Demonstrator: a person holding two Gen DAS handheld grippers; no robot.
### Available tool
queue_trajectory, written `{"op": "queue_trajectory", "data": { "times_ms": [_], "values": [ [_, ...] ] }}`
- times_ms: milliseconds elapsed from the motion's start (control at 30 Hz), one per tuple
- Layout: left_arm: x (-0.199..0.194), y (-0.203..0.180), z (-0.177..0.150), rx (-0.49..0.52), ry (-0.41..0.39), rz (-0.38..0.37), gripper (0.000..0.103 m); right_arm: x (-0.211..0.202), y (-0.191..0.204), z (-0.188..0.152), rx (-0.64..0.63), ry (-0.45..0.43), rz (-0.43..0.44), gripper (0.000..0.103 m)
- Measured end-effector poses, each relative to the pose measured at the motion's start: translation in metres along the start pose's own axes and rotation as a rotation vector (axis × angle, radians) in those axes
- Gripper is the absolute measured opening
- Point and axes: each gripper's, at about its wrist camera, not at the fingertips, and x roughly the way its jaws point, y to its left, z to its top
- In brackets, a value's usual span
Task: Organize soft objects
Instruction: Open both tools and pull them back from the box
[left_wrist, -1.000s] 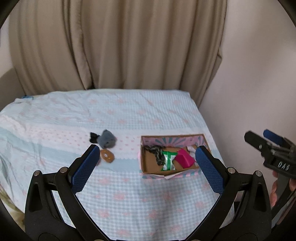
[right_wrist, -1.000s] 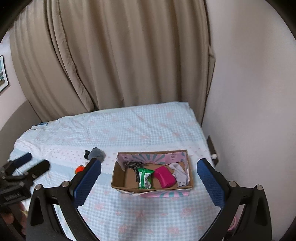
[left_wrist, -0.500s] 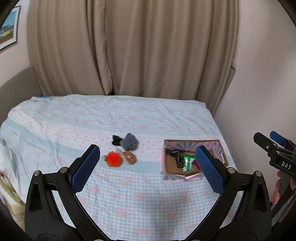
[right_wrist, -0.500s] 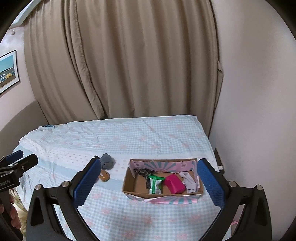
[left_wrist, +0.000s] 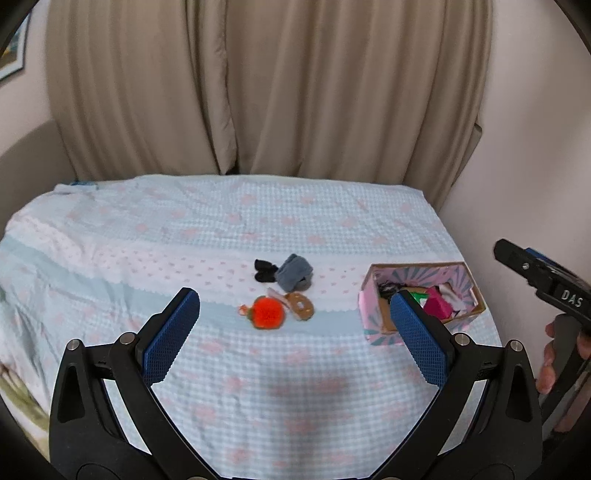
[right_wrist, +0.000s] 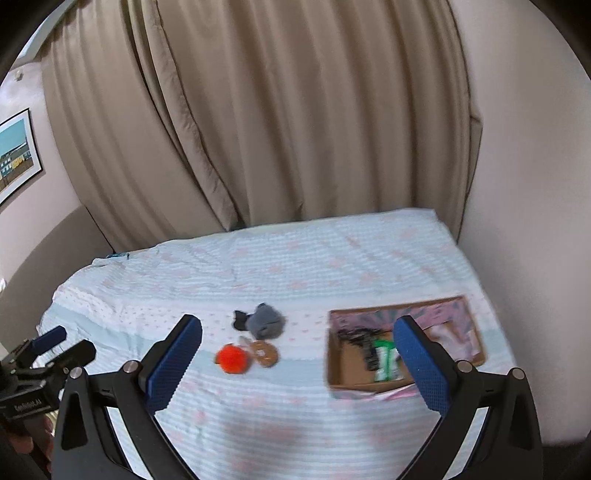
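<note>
Both tools hang above the near end of the bed (left_wrist: 332, 221), neither touching anything. The left gripper (left_wrist: 295, 328) has its blue pads spread wide with nothing between them, and the right gripper (right_wrist: 297, 354) is likewise wide apart and holding nothing.

Four soft things lie loose on the checked bedspread, close together near its middle: a grey sock bundle (left_wrist: 294, 272) touching a small black sock (left_wrist: 264, 269) on its left, and just nearer the camera an orange pompom (left_wrist: 266, 313) beside a brown ring-shaped toy (left_wrist: 301, 305).

Well to their right, near the wall-side edge, sits the cardboard box (left_wrist: 465, 273) (pink-patterned outside). Inside it are a magenta piece (left_wrist: 437, 307), a green packet (right_wrist: 386, 360), something dark and stringy (right_wrist: 354, 338), and a white item that may be a sock; the right view is blurred there.
</note>
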Motion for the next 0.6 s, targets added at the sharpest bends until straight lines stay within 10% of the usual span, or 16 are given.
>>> {"op": "queue_trajectory", "data": {
  "times_ms": [600],
  "values": [
    [0.201,0.103,-0.005,0.126,0.185,-0.212,0.103,0.219,0.079,-0.061,0.330,0.216,-0.068,0.103]
  ]
}}
